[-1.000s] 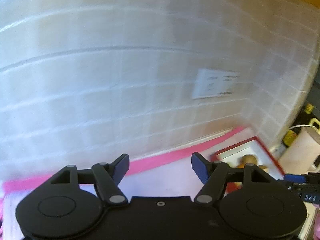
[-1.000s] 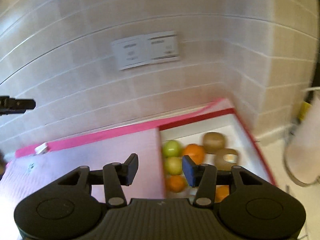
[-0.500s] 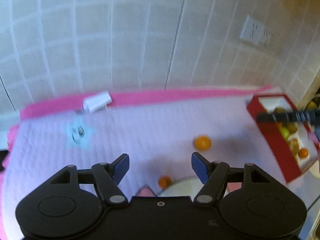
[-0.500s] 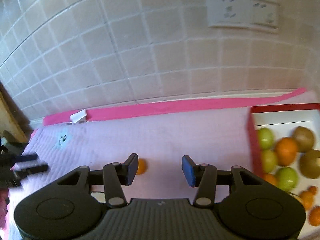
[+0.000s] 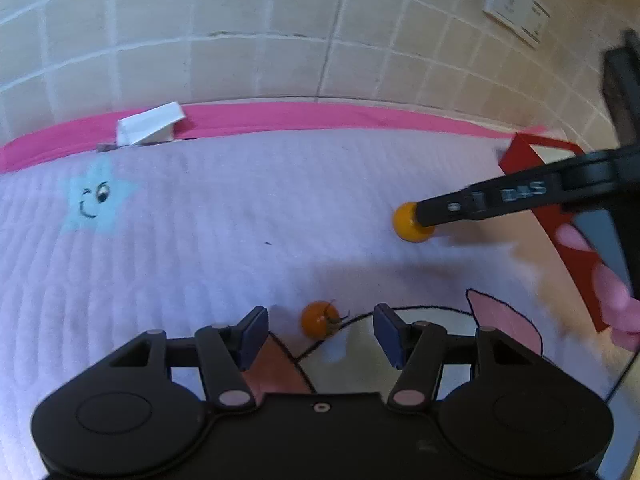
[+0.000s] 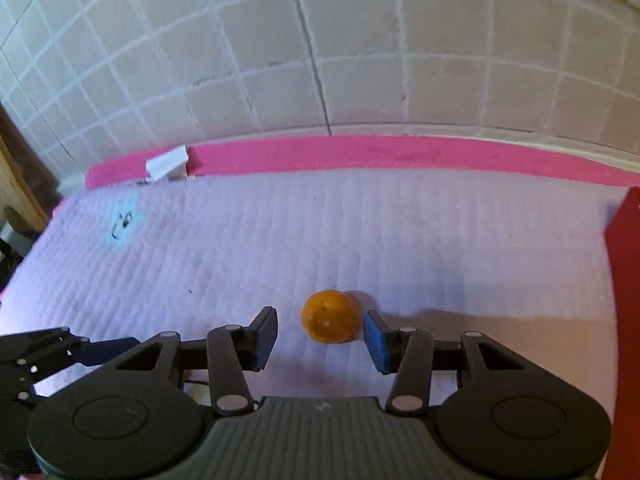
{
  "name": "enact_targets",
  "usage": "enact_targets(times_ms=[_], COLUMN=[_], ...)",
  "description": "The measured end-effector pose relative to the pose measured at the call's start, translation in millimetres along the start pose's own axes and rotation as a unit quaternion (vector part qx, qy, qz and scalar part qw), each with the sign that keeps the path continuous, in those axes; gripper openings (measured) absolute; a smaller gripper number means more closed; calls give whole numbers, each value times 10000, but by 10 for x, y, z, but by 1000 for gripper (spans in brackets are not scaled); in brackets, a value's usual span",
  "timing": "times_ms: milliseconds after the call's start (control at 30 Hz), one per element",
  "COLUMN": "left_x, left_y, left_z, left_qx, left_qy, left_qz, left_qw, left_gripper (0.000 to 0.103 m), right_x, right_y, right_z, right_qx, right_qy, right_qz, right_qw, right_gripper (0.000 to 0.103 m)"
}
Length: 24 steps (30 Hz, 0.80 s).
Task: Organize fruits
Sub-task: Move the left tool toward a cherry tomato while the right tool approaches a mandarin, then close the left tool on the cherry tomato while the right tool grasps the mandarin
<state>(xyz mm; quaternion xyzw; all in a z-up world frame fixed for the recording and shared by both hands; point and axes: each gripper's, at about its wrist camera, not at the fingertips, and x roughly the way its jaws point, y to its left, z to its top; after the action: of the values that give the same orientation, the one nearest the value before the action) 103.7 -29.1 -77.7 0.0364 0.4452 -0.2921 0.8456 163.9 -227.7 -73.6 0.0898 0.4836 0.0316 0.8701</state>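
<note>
A small orange fruit (image 5: 320, 319) with a stem lies on the lilac mat between the open fingers of my left gripper (image 5: 320, 334). A larger orange (image 6: 330, 321) lies on the mat between the open fingers of my right gripper (image 6: 322, 340), not touched by the pads. The same orange shows in the left wrist view (image 5: 408, 224), partly behind a right gripper finger (image 5: 500, 198). The red fruit box (image 5: 560, 216) stands at the right; its wall also shows in the right wrist view (image 6: 626, 280). The left gripper's fingertips (image 6: 60, 350) show at lower left in the right wrist view.
The lilac quilted mat (image 6: 360, 232) has a pink border (image 6: 360, 156) against a tiled wall. A white tag (image 5: 150, 124) sits on the border. A blue star face (image 5: 96, 200) is printed at the left. A wall socket (image 5: 516, 6) is upper right.
Both grippers have swung down and left from the box toward the mat. The left gripper now frames the small orange fruit and the right gripper frames the larger orange. Both stayed open.
</note>
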Motion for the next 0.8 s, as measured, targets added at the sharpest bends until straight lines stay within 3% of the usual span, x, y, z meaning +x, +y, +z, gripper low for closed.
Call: enact_targets(times_ms=[133, 267, 333, 400, 467, 800], left_x=[102, 165, 156, 157, 155, -9], left_y=[-86, -142, -147, -139, -130, -209], left_z=[-52, -91, -94, -90, -82, -34], left_qx=[287, 435, 430, 396, 382, 432], left_qy=[87, 76, 37, 17, -18, -220], left_qz=[20, 218, 219, 241, 291, 304], left_qw=[9995, 9988, 9988, 9989, 9988, 9984], left_gripper=[69, 61, 51, 33, 25, 25], right_x=[184, 286, 302, 318, 318, 99], right_y=[-2, 4, 8, 33, 54, -8], right_z=[1, 18, 14, 18, 17, -56], right_qx=[-41, -83, -139, -215, -305, -221], right_qy=[147, 172, 175, 156, 118, 14], right_qz=[-27, -75, -103, -163, -247, -178], right_qw=[9999, 9998, 9997, 9995, 9992, 9996], right_gripper=[50, 49, 47, 45, 41, 39])
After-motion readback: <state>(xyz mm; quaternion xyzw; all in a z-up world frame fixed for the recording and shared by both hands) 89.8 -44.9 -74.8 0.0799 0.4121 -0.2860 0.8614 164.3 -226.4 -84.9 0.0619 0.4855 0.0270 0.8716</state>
